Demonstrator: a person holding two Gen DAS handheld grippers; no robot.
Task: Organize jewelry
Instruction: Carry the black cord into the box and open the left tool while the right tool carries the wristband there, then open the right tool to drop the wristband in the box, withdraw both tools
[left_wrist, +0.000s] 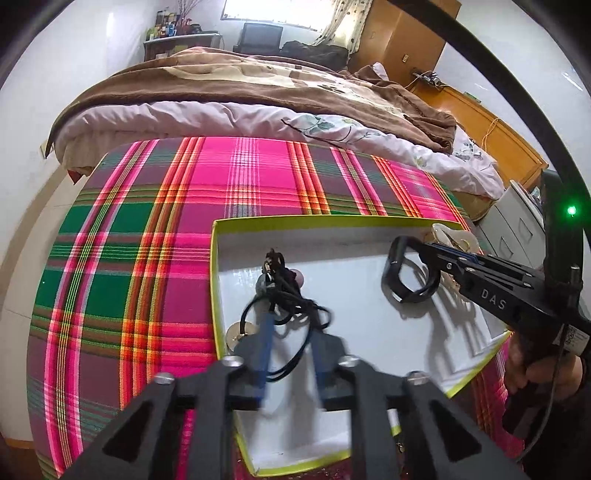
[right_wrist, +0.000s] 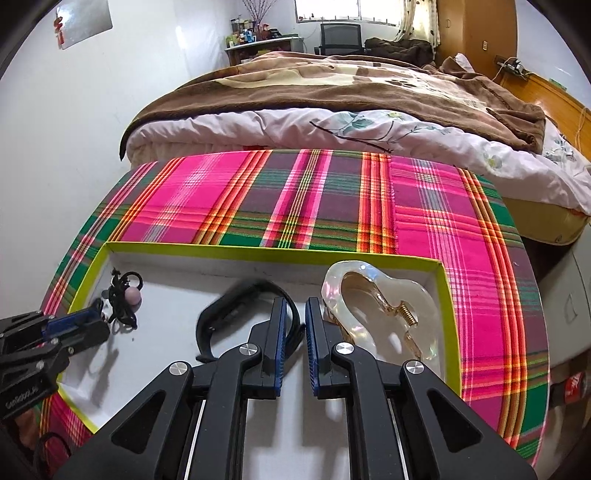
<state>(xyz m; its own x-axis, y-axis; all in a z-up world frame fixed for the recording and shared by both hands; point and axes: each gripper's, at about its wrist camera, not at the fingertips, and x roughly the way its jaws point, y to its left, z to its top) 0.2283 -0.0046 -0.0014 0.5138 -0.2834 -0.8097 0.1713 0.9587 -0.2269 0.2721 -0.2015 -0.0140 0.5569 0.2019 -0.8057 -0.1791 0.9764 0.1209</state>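
A shallow white box with a lime-green rim (left_wrist: 214, 258) (right_wrist: 258, 251) lies on a plaid cloth. A tangled black cord necklace with beads (left_wrist: 284, 291) (right_wrist: 123, 299) lies at its left. My left gripper (left_wrist: 291, 325) (right_wrist: 99, 317) is open, its fingers either side of the cord. My right gripper (right_wrist: 295, 317) (left_wrist: 421, 254) is shut on a black wristband (right_wrist: 221, 310) (left_wrist: 397, 277) and holds it just above the box floor. A pearly hair claw clip (right_wrist: 384, 317) lies at the box's right end.
The pink, green and red plaid cloth (left_wrist: 147, 240) (right_wrist: 332, 199) covers the table. A bed with a brown blanket (left_wrist: 240, 81) (right_wrist: 332, 81) stands just behind it. A white cabinet (left_wrist: 517, 229) stands at the right.
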